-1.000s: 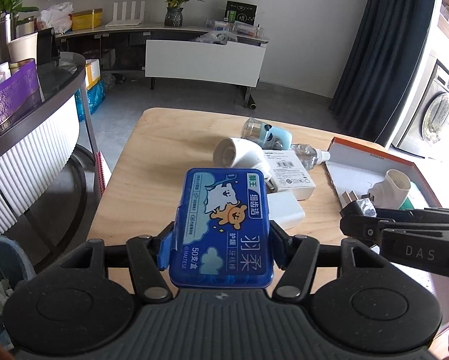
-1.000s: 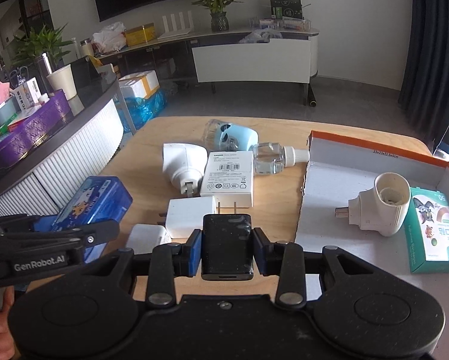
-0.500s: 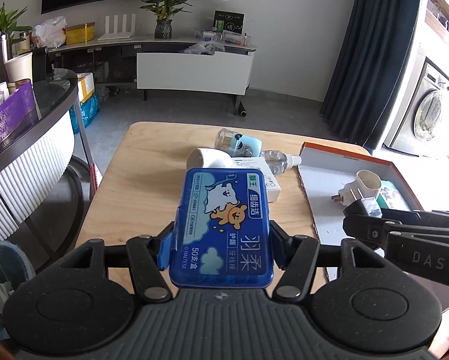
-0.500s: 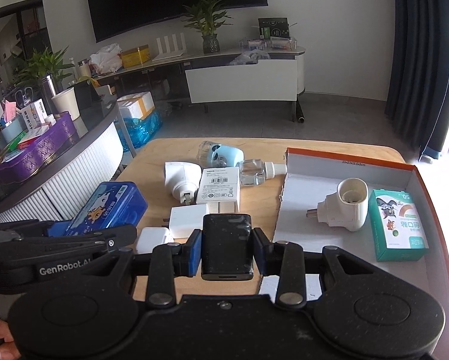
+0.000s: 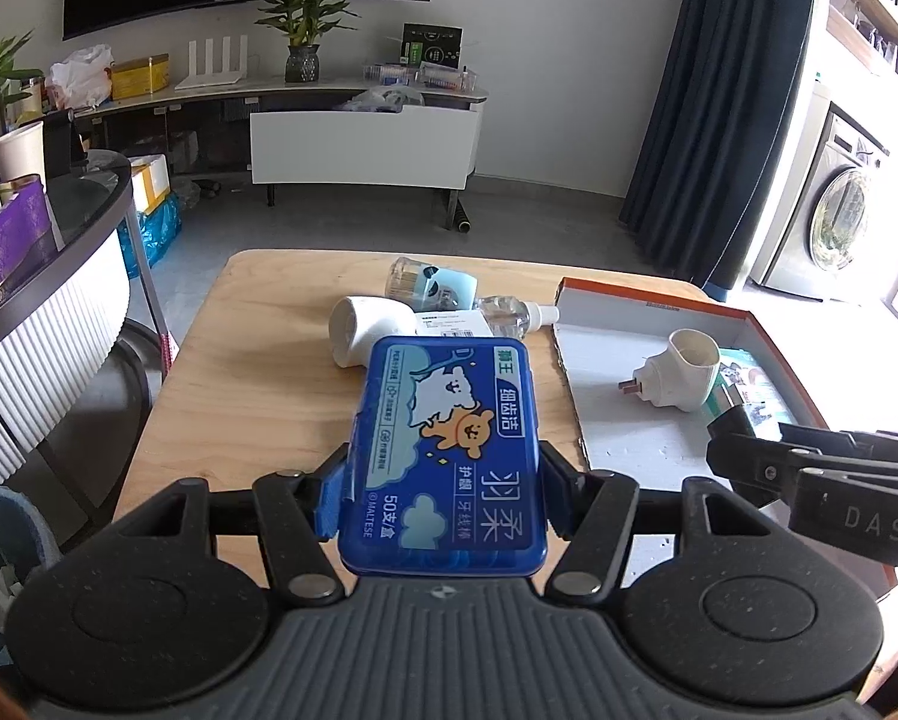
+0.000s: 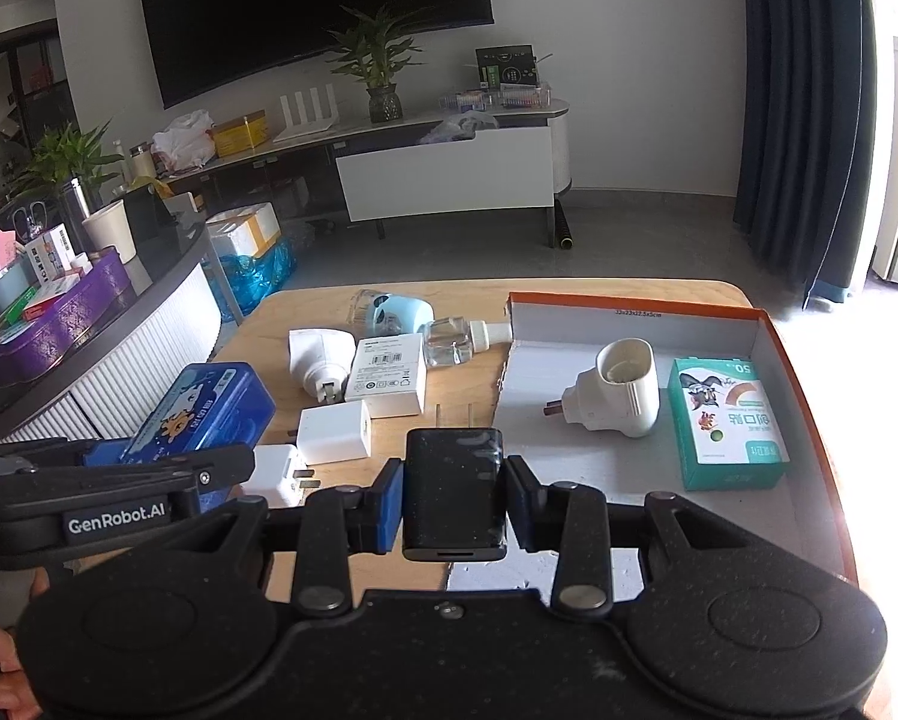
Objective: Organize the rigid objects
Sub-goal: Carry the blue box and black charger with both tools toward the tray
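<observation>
My left gripper (image 5: 443,480) is shut on a blue plastic floss box (image 5: 449,444) and holds it above the wooden table (image 5: 257,372). The box also shows in the right wrist view (image 6: 203,408). My right gripper (image 6: 453,501) is shut on a black plug adapter (image 6: 453,492), prongs forward, above the near left edge of the orange-rimmed white tray (image 6: 772,330). In the tray lie a white plug-in socket (image 6: 616,390) and a green box (image 6: 727,420).
On the table left of the tray lie a white adapter box (image 6: 389,375), white chargers (image 6: 333,432), a white plug (image 6: 317,357), a clear bottle (image 6: 454,339) and a blue-capped item (image 6: 398,309). A counter (image 6: 89,348) stands left.
Both grippers have risen and pulled back with their loads, so more of the table and tray shows. The right gripper has shifted toward the tray.
</observation>
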`<state>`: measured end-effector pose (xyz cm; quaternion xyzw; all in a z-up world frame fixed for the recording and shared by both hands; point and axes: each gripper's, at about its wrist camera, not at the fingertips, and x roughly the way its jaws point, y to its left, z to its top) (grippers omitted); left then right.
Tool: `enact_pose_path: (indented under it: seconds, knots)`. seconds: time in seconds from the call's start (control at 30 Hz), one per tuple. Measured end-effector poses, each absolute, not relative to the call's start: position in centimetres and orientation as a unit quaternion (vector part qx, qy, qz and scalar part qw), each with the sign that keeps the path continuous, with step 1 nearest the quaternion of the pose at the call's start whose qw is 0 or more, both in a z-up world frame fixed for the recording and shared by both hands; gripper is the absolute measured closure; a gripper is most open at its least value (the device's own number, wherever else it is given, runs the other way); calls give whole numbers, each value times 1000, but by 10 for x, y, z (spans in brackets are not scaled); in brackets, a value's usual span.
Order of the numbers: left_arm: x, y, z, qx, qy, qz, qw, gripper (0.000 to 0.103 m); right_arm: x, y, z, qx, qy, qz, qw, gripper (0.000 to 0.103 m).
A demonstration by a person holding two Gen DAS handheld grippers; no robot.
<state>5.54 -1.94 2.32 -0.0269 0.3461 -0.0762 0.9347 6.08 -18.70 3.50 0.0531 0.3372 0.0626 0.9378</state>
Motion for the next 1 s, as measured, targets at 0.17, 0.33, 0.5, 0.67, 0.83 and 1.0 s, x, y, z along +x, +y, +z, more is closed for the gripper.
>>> enact_pose_path:
  seconds: [0.17, 0.33, 0.5, 0.67, 0.83, 1.0]
  knots:
    - [52, -29, 24, -20, 345, -83, 935, 41, 55, -197, 35, 57, 335, 52, 939, 59]
    - [51, -37, 23, -17, 347, -92, 933, 41, 49, -208, 36, 63, 333, 42, 940, 59]
    - [50, -43, 23, -14, 347, -101, 932, 41, 43, -216, 34, 66, 334, 30, 940, 59]
    - [51, -48, 24, -10, 347, -112, 931, 41, 40, -223, 35, 69, 333, 21, 940, 59]
    - [52, -55, 23, -5, 347, -121, 930, 41, 37, -231, 36, 73, 330, 12, 941, 59]
    - [51, -62, 24, 0, 347, -129, 929, 41, 34, -237, 37, 77, 327, 4, 942, 59]
